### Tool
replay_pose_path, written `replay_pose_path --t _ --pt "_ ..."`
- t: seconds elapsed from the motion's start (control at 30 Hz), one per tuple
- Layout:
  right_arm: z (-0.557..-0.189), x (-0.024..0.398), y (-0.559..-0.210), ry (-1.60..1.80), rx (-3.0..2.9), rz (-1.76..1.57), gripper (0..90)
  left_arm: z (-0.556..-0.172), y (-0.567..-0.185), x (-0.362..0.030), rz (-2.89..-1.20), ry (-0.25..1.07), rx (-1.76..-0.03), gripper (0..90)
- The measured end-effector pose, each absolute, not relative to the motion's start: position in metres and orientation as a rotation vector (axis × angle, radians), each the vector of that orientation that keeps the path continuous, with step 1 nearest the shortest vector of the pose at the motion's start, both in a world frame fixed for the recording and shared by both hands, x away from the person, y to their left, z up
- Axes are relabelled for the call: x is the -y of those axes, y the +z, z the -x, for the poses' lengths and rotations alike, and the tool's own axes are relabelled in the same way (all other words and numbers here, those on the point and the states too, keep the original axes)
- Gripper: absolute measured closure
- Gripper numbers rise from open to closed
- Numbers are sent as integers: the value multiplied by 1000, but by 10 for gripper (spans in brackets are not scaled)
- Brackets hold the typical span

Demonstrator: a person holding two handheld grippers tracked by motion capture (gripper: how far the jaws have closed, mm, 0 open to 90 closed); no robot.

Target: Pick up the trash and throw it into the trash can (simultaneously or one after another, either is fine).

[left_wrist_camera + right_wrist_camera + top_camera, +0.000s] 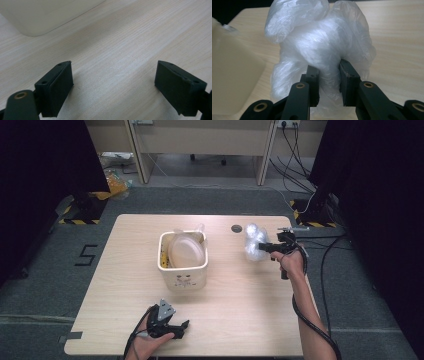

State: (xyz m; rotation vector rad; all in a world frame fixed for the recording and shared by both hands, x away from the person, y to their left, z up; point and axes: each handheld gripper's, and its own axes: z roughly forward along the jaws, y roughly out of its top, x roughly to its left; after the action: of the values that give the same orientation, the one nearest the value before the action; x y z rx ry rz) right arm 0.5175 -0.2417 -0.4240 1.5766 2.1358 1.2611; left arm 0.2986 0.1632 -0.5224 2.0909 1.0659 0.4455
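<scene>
Right claw (329, 83) pinches a crinkled, cloudy plastic bag (317, 45), bunched and puffy, held over the pale wood-grain table (240, 295) near its right edge. Left claw (113, 87) sits spread wide over bare wood beside the cream, round-cornered bin (183, 270).

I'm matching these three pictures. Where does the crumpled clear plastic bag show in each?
High view: plastic bag right of centre, at the right gripper.
Left gripper view: not in it.
Right gripper view: bag centre, pinched between the fingers.
Shared landmark: cream bin.
</scene>
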Motion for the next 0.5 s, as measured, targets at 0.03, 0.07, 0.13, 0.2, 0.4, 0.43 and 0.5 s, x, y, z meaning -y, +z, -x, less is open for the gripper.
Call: replay_pose_path --t 0.03,0.07,0.13,0.2,0.4,0.43,0.5 --pt "-514 238 -413 1303 -2144 -1547 725 -299 -522 -163 -2091 445 -1066 141" --pt "-514 238 -413 1303 -2144 -1547 725 -299 -522 -163 -2091 445 -1066 141" --pt "-509 233 -402 1326 -2159 -1506 725 -299 -522 -163 -2091 445 -1066 141" --pt "-506 227 -391 1353 -2169 -1470 725 -299 -522 -163 -2091 445 -1066 141" --pt "-496 208 -365 1431 -2211 -1374 726 -299 -522 -163 -2094 443 -1064 141" --pt "-494 201 -359 1456 -2228 -1348 725 -299 -522 -163 -2095 443 -1065 141" --pt "-493 199 -356 1461 -2236 -1339 725 -299 -522 -163 -2095 444 -1064 141"
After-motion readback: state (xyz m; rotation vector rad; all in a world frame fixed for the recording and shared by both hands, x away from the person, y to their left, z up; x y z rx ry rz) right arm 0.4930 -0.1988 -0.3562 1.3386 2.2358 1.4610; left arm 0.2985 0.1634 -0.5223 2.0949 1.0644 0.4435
